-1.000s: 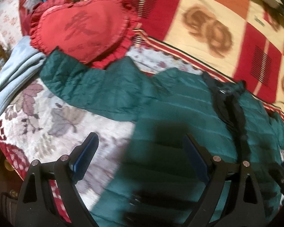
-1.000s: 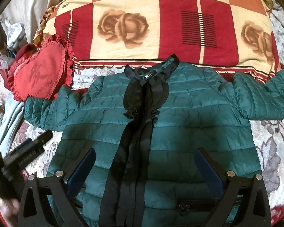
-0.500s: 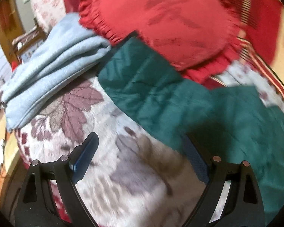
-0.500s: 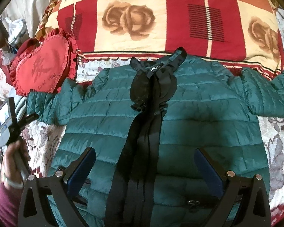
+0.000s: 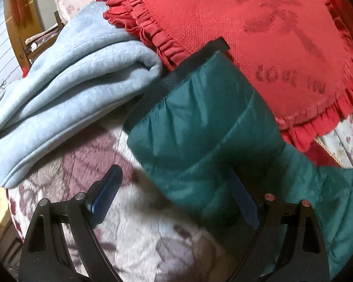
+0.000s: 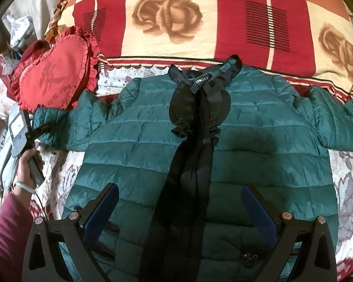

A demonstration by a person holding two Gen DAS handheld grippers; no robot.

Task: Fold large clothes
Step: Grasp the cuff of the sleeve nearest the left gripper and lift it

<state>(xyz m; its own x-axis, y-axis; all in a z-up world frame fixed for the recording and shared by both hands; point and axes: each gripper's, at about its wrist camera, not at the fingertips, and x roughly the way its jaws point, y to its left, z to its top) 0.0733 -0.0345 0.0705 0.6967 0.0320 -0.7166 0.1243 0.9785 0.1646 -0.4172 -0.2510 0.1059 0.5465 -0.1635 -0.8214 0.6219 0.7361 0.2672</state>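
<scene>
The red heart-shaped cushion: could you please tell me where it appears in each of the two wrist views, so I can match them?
Left wrist view: the red heart-shaped cushion fills the upper right, close up, its frilled edge behind the cuff of the green jacket sleeve.
Right wrist view: the cushion sits small at the left edge, above the sleeve end.
Shared landmark: that green sleeve cuff, touching the cushion's lower edge in both.

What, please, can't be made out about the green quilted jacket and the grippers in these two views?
- Green quilted jacket: right sleeve end cut off by the right wrist view's edge.
- Hem: hidden behind the right gripper.
- Left gripper: whether it touches the sleeve cuff is unclear, blurred.
- Red heart cushion lettering: smeared.
</scene>
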